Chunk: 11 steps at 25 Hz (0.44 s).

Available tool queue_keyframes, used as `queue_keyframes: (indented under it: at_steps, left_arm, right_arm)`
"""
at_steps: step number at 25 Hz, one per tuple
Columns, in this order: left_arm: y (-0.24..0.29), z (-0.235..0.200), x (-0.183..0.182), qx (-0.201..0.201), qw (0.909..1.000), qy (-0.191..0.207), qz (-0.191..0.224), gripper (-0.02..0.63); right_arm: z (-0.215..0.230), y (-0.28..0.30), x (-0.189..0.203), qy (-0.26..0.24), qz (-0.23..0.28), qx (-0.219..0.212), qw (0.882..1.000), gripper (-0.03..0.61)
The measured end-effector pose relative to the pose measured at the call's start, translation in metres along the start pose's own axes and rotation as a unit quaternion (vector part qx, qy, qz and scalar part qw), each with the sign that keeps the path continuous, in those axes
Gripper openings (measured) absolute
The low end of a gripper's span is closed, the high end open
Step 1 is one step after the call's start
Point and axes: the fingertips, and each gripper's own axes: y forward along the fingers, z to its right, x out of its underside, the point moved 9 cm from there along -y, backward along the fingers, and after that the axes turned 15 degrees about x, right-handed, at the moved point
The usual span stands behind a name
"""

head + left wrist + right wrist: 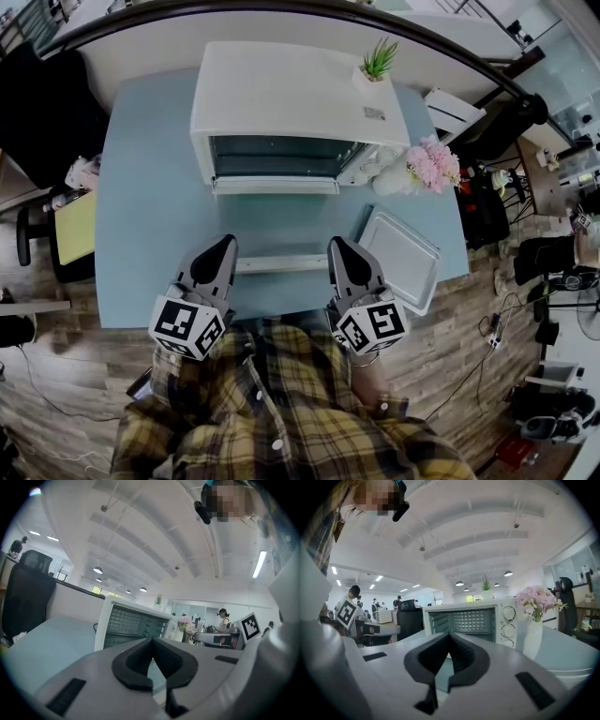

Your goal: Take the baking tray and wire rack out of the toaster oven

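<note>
The white toaster oven [281,112] stands at the back of the blue table [150,234] with its door folded down. In the right gripper view the oven [468,620] cavity looks empty. The pale baking tray [401,255] lies on the table at the right, beside my right gripper [337,244]. A narrow pale strip [281,263], apparently the wire rack's edge, lies across the table between my right gripper and my left gripper [225,242]. I cannot tell whether either touches it. Both grippers are shut, left [151,641] and right [450,637], with nothing visible between the pads.
Pink flowers [431,164] in a white vase stand right of the oven, close to the tray. A small green plant [378,61] sits on the oven's top. The table's near edge runs just behind the grippers. A chair [37,248] stands off the left side.
</note>
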Motion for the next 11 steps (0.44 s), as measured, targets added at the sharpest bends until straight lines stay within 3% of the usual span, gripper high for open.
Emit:
queue_keyframes:
  at_steps: [11]
  left_arm:
    - [0.0065, -0.0003, 0.0031, 0.012, 0.9999, -0.007, -0.005, -0.009]
  right_arm:
    - [-0.0005, -0.0018, 0.007, 0.003, -0.017, 0.0, 1.0, 0.003]
